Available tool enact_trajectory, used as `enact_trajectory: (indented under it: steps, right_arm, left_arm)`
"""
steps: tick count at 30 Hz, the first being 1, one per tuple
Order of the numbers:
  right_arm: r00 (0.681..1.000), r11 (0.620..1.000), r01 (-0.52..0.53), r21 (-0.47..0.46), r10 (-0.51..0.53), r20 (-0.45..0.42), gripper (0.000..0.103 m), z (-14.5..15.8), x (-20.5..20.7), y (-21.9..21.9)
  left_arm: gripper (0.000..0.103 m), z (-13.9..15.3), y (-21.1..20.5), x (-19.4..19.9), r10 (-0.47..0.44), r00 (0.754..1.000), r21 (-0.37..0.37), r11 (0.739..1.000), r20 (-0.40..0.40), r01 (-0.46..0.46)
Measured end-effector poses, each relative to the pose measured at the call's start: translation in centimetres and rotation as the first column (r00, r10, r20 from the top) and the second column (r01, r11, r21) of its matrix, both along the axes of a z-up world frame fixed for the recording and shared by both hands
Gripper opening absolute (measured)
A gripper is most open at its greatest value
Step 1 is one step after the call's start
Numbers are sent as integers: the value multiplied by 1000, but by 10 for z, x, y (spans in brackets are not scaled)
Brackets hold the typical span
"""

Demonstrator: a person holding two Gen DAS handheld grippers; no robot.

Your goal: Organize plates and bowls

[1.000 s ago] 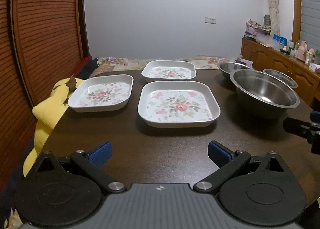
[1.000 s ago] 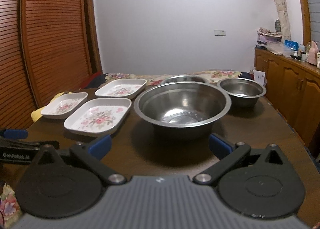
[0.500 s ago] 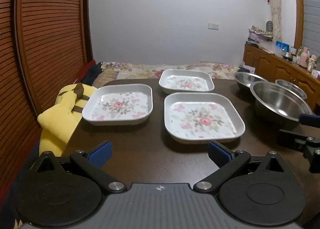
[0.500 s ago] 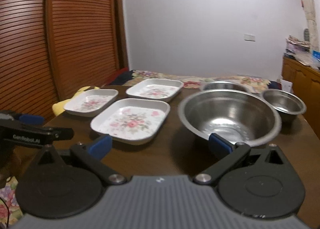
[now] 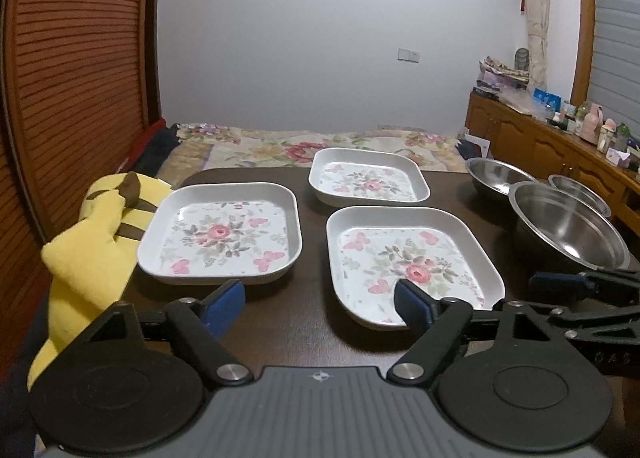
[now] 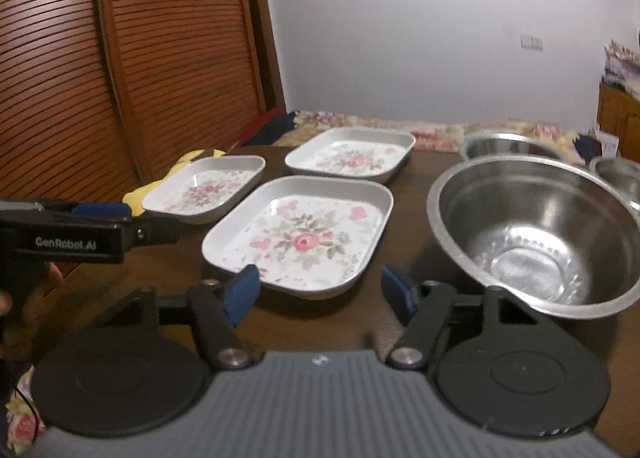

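Left wrist view first: the left gripper (image 5: 319,305) is hanging low over the near edge of the dark table (image 5: 308,330), angled gently downward, jaws apart with nothing between them, though they've just been closing in a bit. Three floral square plates are sitting ahead: the left plate (image 5: 224,234), the near plate (image 5: 404,258) just beside the right pad, and the far plate (image 5: 368,177) behind. They're looking like light, stiff melamine with raised rims, so I'd guess pinching a rim wall is the way in; glossy, so probably a little slippery. A yellow plush (image 5: 92,242) is slumping off the table's left side.

Right wrist view: the right gripper (image 6: 320,293) is pointing at the near plate's front edge, also tilted down slightly, jaws parted and empty, just been narrowing too. The big steel bowl (image 6: 532,230) is sitting right next to it, with two smaller bowls behind. Thin metal, light, rigid, slick; the rolled lip seems like the only decent hold.
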State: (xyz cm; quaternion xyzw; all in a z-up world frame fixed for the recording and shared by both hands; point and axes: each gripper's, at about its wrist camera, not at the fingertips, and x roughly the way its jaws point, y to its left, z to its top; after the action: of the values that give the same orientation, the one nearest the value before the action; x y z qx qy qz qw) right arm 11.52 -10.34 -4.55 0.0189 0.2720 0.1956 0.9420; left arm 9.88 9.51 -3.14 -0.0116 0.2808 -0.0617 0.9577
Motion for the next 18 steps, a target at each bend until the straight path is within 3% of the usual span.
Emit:
enact_trajectory:
  steps: [7,11,18]
  right_arm:
    - [1000,1000,25,-15,-25,-15,53,-6,9,6]
    - [997,998,63,-6,-64,-36,49,-10,14,6]
    - [995,996,84,-12,-85,-46,41,-13,23,12]
  left_arm:
    - [63,-5,2,20,-37,999,-39,999,-20,36]
    - [60,-10,5,31,-42,999,-92,995,-24,40]
    - [46,-20,2,42,-36,998,-95,995,-50,31]
